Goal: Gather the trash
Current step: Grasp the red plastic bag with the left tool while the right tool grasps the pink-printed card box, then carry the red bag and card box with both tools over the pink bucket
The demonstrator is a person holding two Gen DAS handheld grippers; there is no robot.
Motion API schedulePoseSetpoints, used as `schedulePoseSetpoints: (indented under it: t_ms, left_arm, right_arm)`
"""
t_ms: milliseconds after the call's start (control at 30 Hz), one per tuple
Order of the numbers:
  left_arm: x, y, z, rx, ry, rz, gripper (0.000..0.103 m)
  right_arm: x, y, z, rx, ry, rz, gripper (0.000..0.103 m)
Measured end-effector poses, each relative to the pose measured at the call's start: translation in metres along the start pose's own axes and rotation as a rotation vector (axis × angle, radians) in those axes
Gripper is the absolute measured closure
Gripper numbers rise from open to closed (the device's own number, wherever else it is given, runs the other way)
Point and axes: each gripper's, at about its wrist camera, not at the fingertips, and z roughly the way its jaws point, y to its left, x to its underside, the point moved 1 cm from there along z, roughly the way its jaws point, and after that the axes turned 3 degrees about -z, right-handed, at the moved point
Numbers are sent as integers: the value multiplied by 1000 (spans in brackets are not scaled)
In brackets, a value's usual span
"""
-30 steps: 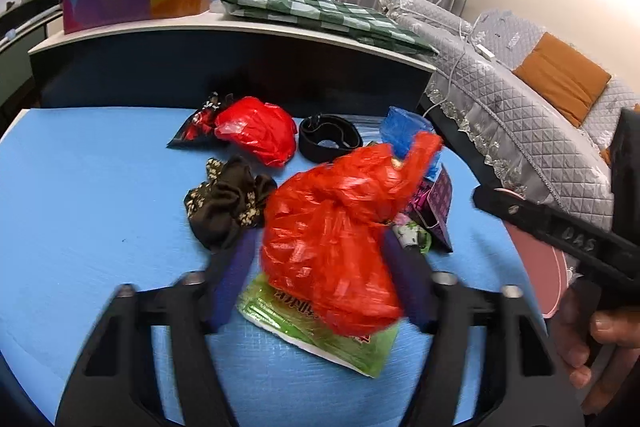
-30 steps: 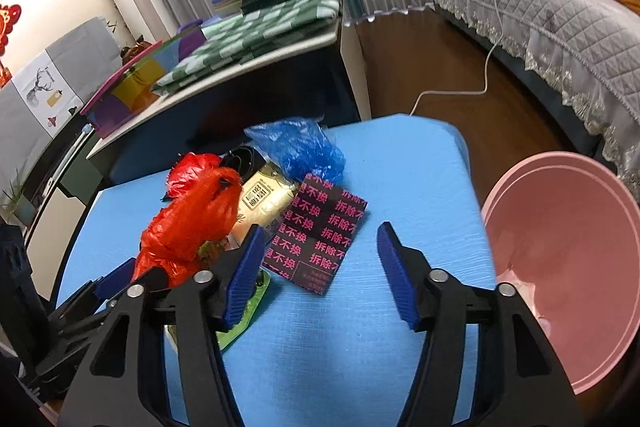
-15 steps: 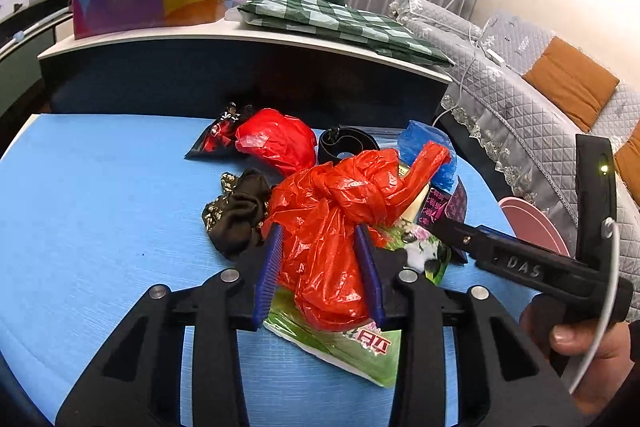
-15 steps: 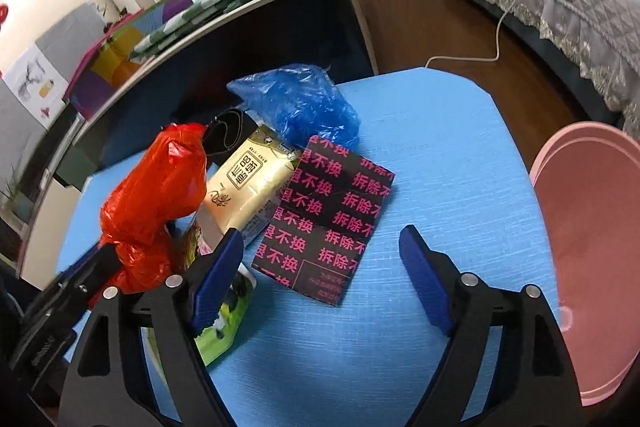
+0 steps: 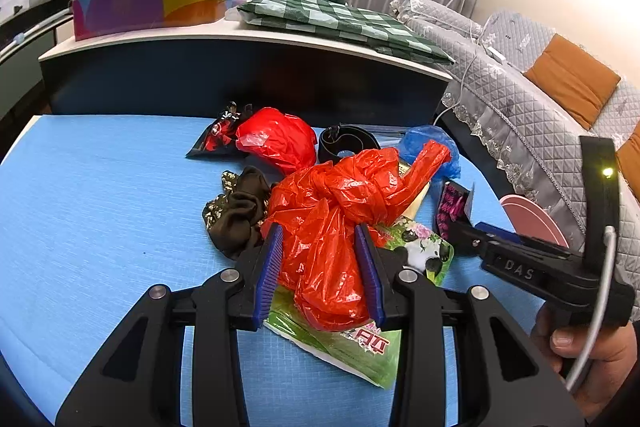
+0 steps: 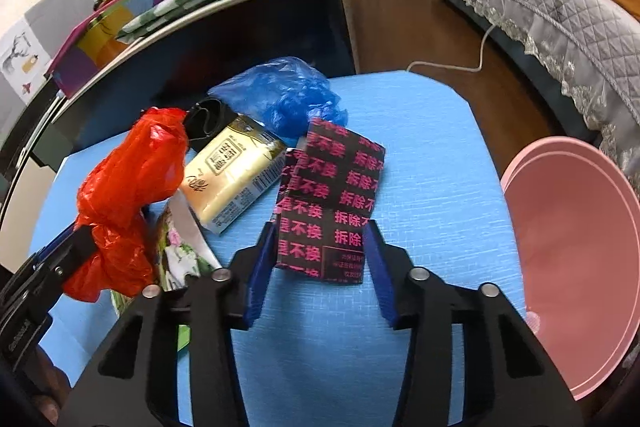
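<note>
Left claw (image 5: 320, 267): clenched on the knotted red plastic bag (image 5: 344, 211); both blue pads are seen pressed into its lower bulk, with the knot and its tail standing above and beyond the tips.

Right claw (image 6: 320, 259): jaws closing; the black packet with pink print (image 6: 332, 199) lies between them at its near end, and the pads appear to have reached its two long edges.

Packet's long axis: it runs away from the right claw, roughly in line with the fingers, so it is taken across its short width; its far end is lifted and buckled off the blue worktop (image 6: 420, 155).

Nearer hand: the packet lies on the right side of the pile, so the right claw is judged the proper one for it; the left is already occupied.

Pink bin (image 6: 580, 267): set off the worktop's right edge, just beside the right claw and well apart from the left; the coming carry is judged to go rightward.

Other trash: a cream carton (image 6: 232, 179), a blue plastic bag (image 6: 280, 95) and a green panda wrapper (image 5: 352, 343) lie untouched on the worktop.
</note>
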Motion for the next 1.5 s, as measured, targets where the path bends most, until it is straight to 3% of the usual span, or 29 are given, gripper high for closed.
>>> schedulePoseSetpoints:
  t_ms: [67,333,1500]
  left_arm:
    - [0,-1,-1,-5,-2,4,67]
    - [1,-5,-9,-23,-18,27,71]
    - [13,-46,-81,-3,-122,77,74]
  right_arm:
    - [-2,2,-5,2,-14,-11,78]
    - [-3,-3,-29,15,-63,-33,94]
    - [23,-29,-165,41,-286,-72,94]
